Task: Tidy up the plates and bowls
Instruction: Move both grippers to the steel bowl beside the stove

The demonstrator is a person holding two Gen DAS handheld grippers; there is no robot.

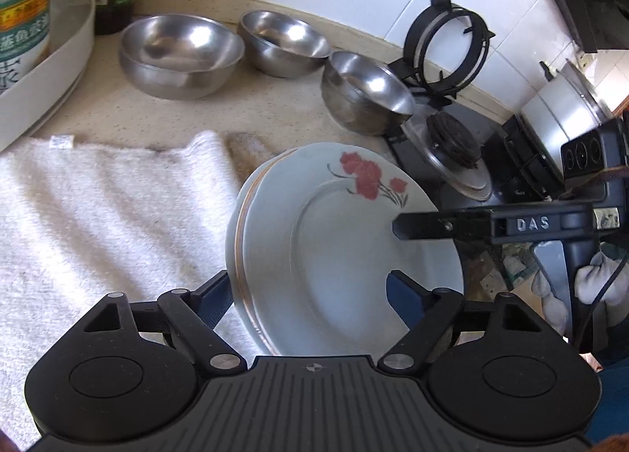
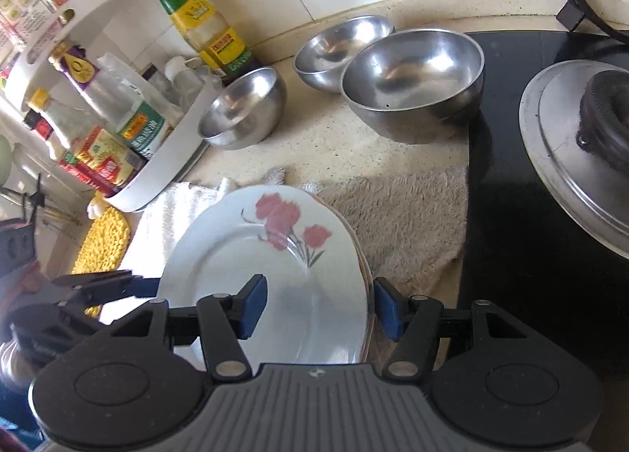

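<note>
Plates: I've got a small stack of white plates (image 1: 338, 251), the top one with red flowers painted on it (image 2: 275, 279). A gold-banded rim peeks out underneath. The stack sits over the white towel (image 1: 98, 224), between both my grippers.
Left gripper (image 1: 310, 294): fingers spread wide on either side of the stack's near edge, blue pads (image 1: 405, 298) not clearly pressing on anything.
Right gripper (image 2: 318, 306): same deal, fingers spread, one pad over the top plate and the other just past the rim. In the left view it comes in from the right as a black bar marked DAS.
Bowls: three shiny steel bowls (image 1: 181, 54) (image 1: 285, 43) (image 1: 363, 92) on the speckled beige table (image 1: 275, 109) near the wall. All look empty, round and smooth. The rightmost one sits right at the edge of the black stove (image 2: 511, 216).
In the way: a steel pot lid (image 2: 570, 168) with a black knob lies on the stove just beside the plates. A black burner ring (image 1: 452, 54) leans upright against the white tiled wall.
Towels: fluffy white one plus a brownish-grey shaggy cloth (image 2: 405, 216) next to it.
Rack: a white round tiered tray (image 2: 173, 153) packed with sauce bottles and jars, plus a tall yellow-labelled bottle (image 2: 204, 23) behind the bowls.
Other bits: a yellow knitted mat (image 2: 102, 243) on the far left and a white pot (image 1: 558, 106) on the far right.
</note>
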